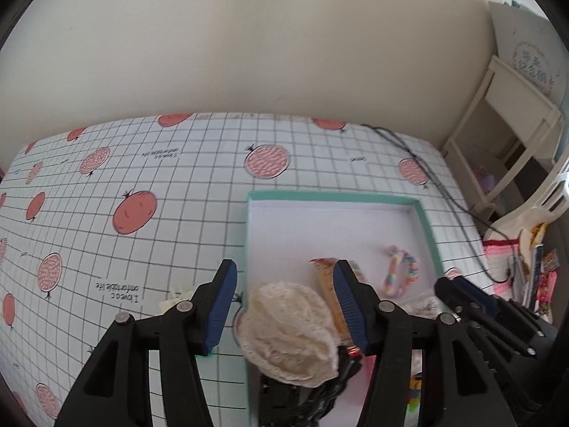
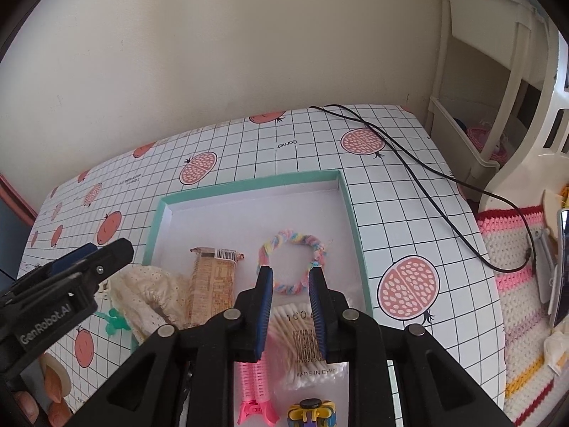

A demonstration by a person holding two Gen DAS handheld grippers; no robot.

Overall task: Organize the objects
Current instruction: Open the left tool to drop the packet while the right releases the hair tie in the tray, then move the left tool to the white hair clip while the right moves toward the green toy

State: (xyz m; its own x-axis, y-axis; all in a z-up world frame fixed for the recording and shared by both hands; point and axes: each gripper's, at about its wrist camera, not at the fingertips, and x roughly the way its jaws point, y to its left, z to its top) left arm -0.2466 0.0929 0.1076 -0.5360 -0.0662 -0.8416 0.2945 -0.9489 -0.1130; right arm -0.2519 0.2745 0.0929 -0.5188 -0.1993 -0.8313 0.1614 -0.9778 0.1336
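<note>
The left tongs (image 1: 284, 306) are wide open, with ribbed blue pads on black arms. Nothing is pinched between them. A soft, cream lace cloth (image 1: 290, 334) sits bunched up in the gap, lying over the left wall of the box. I cannot tell if a pad touches it.

The right tongs (image 2: 291, 306) are partly open and hold nothing. They hang over a clear bag of cotton swabs (image 2: 302, 352) with white fluffy tips. Just past their tips lies a braided ring (image 2: 290, 261) of soft yarn in pink, blue and yellow.

All these things lie in a flat box (image 2: 249, 181) with a white floor and low mint-green walls. Between the lace cloth and the ring lies a long tan snack wrapper (image 2: 212, 284), shiny and crinkled. Near the front of the box are a pink plastic hair clip (image 2: 253, 391) with ridges and a small yellow and blue toy (image 2: 312, 414).

The box rests on the tabletop (image 2: 391, 192), which has a smooth white cover with black grid lines and round pink fruit. A thin black cord (image 2: 419, 174) snakes over the far right corner. A green plastic bit (image 2: 114, 322) lies on the tabletop just left of the box.
</note>
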